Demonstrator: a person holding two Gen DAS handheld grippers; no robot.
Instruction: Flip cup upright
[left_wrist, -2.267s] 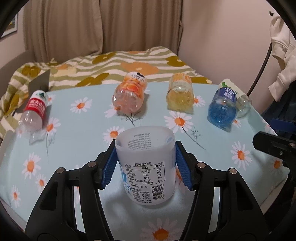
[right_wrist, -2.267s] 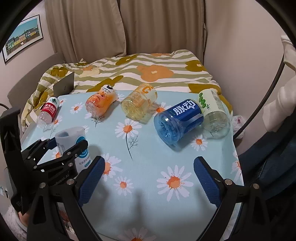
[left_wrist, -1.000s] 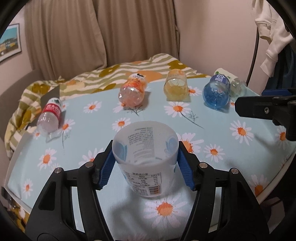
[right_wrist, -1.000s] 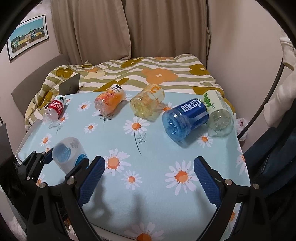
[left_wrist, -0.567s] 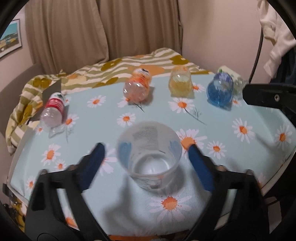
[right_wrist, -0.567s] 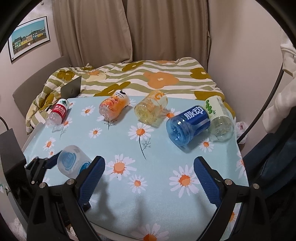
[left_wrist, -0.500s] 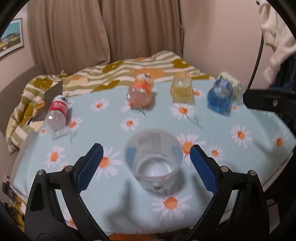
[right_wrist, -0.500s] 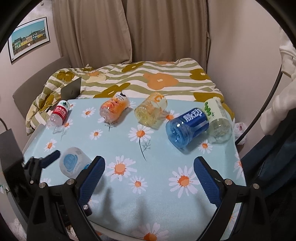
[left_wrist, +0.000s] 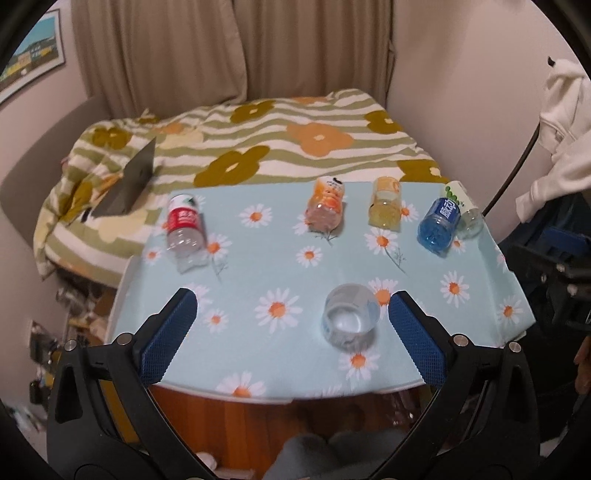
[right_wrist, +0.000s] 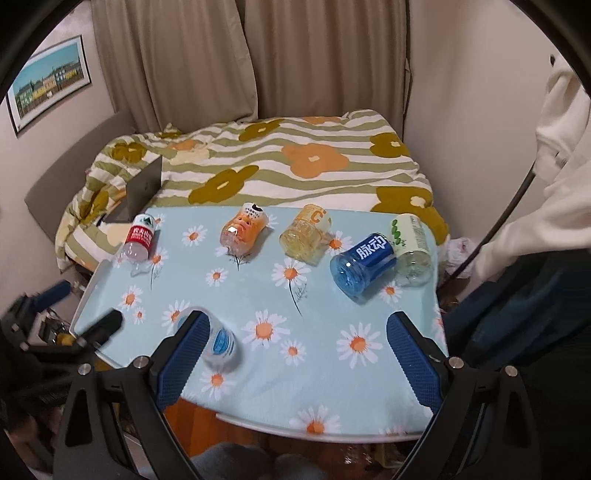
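A clear plastic cup with a blue and white label (left_wrist: 351, 318) stands upright, mouth up, near the front edge of the daisy tablecloth (left_wrist: 266, 266). My left gripper (left_wrist: 291, 334) is open and empty, pulled back above and in front of the cup, not touching it. In the right wrist view the cup (right_wrist: 221, 346) shows partly behind my right gripper's left finger. My right gripper (right_wrist: 295, 358) is open and empty over the table's front edge. The left gripper's fingers (right_wrist: 99, 326) show blurred at the left of that view.
Several cut bottles lie on their sides along the back of the table: a red-labelled one (left_wrist: 183, 230), an orange one (left_wrist: 325, 206), a yellow one (left_wrist: 385, 206), a blue one (left_wrist: 439, 227) and a clear green-labelled one (left_wrist: 463, 212). A bed with a flowered cover (left_wrist: 258, 155) lies behind. Clothes (left_wrist: 565, 122) hang at the right.
My left gripper opened, let go of the cup and drew back and up. The cup now stands on the table alone. My right gripper rose slightly.
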